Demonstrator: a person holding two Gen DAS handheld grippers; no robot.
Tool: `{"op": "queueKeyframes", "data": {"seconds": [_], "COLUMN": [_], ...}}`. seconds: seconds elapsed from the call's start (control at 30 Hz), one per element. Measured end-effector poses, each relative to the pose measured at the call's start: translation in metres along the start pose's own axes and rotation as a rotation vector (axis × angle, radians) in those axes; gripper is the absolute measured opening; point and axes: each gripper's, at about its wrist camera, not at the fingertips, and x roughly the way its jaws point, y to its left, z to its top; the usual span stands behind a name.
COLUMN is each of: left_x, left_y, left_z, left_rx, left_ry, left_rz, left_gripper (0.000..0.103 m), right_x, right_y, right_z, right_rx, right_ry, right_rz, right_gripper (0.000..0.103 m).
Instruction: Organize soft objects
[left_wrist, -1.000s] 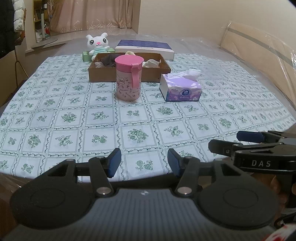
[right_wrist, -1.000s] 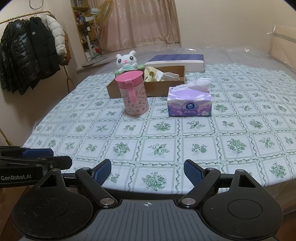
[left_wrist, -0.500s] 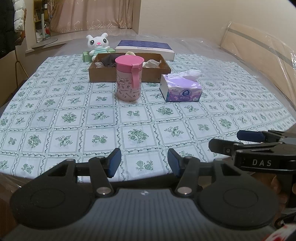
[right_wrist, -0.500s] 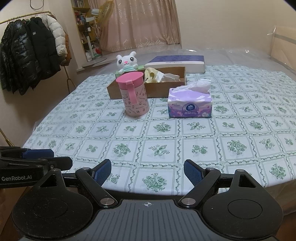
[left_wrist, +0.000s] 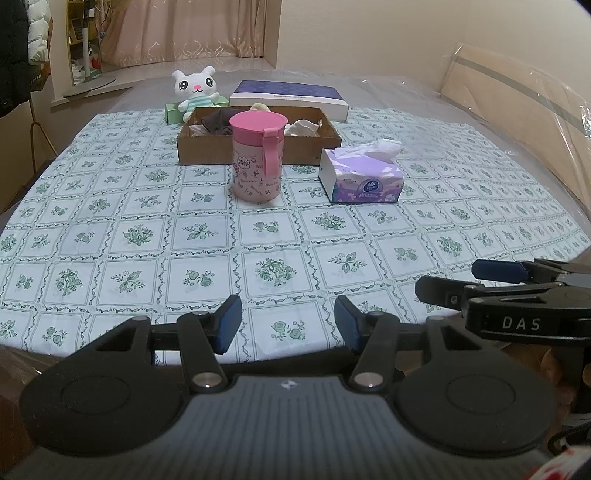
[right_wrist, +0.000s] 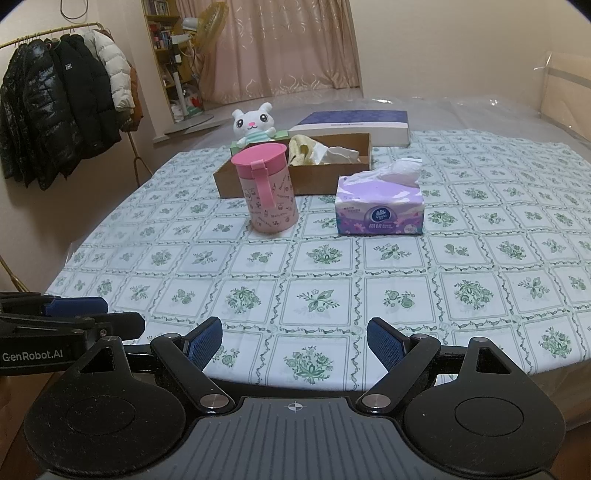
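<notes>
A brown cardboard tray (left_wrist: 207, 149) (right_wrist: 317, 177) at the far side of the table holds dark and pale cloths (left_wrist: 218, 123) (right_wrist: 314, 151). Behind it sits a white plush rabbit (left_wrist: 194, 90) (right_wrist: 253, 123). In front stand a pink lidded cup (left_wrist: 258, 158) (right_wrist: 267, 188) and a purple tissue pack (left_wrist: 364, 177) (right_wrist: 380, 206). My left gripper (left_wrist: 288, 325) hovers open over the near table edge, nothing between its fingers. My right gripper (right_wrist: 295, 343) is open and empty too, beside it on the right.
A flowered cloth (left_wrist: 147, 236) covers the table. A blue and white flat box (left_wrist: 288, 96) lies behind the tray, and a green box (left_wrist: 173, 110) is under the rabbit. A coat rack (right_wrist: 62, 110) stands at the left wall. Plastic-wrapped boards (left_wrist: 517, 96) lean at the right.
</notes>
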Motion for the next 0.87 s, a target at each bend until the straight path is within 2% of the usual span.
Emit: {"op": "queueKeyframes", "data": {"seconds": [0.87], "left_x": [-0.0023], "left_y": [0.0002], "left_z": [0.0027], "left_rx": [-0.001], "left_ry": [-0.026], "left_rz": [0.018], "left_gripper": [0.054], "right_x": [0.0017], "right_y": [0.0003], "right_z": [0.0022], "right_rx": [0.001], "right_ry": [-0.001], "right_rz": [0.0], "right_gripper": [0.085]}}
